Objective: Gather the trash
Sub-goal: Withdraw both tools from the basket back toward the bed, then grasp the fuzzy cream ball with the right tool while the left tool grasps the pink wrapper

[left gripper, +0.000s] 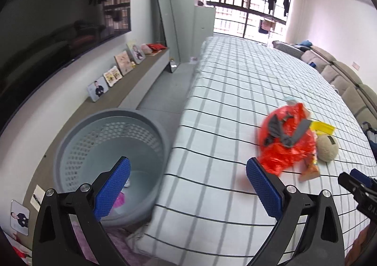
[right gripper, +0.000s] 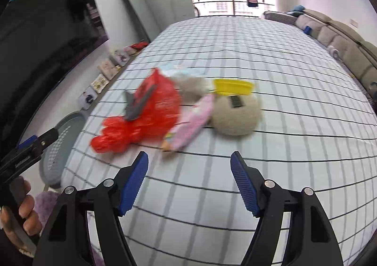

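Observation:
A pile of trash lies on the checked bed (left gripper: pixel 235 91): a red plastic bag (left gripper: pixel 288 139) with a grey strip on it, a pink wrapper (right gripper: pixel 192 122), a yellow box (right gripper: pixel 233 86) and a beige round plush ball (right gripper: pixel 235 114). My left gripper (left gripper: pixel 188 186) is open and empty, over the bed's edge beside the grey laundry basket (left gripper: pixel 110 146). My right gripper (right gripper: pixel 189 181) is open and empty, just short of the pile. The red bag (right gripper: pixel 150 115) also shows in the right wrist view.
The grey basket stands on the floor against the bed's left side, with pink and white bits in its bottom. A low shelf with photo frames (left gripper: pixel 110 77) runs along the left wall under a television. A sofa (left gripper: pixel 341 73) lines the bed's right side.

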A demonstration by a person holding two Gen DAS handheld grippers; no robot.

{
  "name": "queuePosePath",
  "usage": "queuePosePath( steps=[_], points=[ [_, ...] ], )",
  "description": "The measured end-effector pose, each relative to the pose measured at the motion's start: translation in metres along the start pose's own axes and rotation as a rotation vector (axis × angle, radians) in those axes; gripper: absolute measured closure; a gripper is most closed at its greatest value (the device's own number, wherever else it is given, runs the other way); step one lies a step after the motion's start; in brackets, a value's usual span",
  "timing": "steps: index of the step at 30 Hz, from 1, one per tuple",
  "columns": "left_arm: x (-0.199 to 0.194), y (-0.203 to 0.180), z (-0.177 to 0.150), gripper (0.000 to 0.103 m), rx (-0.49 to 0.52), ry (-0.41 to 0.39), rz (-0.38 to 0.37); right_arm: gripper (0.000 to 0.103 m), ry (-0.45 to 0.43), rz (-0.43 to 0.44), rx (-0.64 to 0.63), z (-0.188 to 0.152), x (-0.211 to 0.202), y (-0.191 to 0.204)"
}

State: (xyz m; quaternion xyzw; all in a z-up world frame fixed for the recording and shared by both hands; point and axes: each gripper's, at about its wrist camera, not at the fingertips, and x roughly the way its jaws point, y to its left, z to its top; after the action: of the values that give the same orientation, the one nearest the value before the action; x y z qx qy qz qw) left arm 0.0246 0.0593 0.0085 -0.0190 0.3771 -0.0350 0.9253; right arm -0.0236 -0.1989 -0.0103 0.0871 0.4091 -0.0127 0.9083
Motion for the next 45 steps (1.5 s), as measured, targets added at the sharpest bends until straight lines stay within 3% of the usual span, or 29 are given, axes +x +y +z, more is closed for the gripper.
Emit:
queuePosePath(
  steps=[6, 11, 22, 36, 41, 45],
  points=[
    [0.009, -0.042, -0.002, 0.006, 0.044, 0.015, -0.028, 0.034, 0.002, -0.067, 0.050, 0.008, 0.012, -0.056],
    [0.015, -0.068, -0.004, 0.006, 0.082, 0.012, -0.012, 0.034, 0.027, -0.067, 0.046, 0.019, 0.028, -0.073],
    [0.028, -0.097, -0.004, 0.006, 0.146, 0.030, -0.018, 0.028, 0.056, -0.033, -0.024, 0.049, 0.063, -0.061],
    [0.030, -0.107, -0.007, 0.006, 0.170, 0.037, -0.036, 0.028, 0.087, -0.032, -0.028, 0.051, 0.087, -0.056],
    [0.030, -0.116, -0.008, 0.006, 0.189, 0.042, -0.047, 0.040, 0.083, -0.017, -0.028, 0.050, 0.084, -0.058],
    [0.029, -0.126, -0.009, 0.006, 0.204, 0.045, -0.067, 0.042, 0.071, 0.011, -0.005, 0.047, 0.073, -0.065]
  ],
)
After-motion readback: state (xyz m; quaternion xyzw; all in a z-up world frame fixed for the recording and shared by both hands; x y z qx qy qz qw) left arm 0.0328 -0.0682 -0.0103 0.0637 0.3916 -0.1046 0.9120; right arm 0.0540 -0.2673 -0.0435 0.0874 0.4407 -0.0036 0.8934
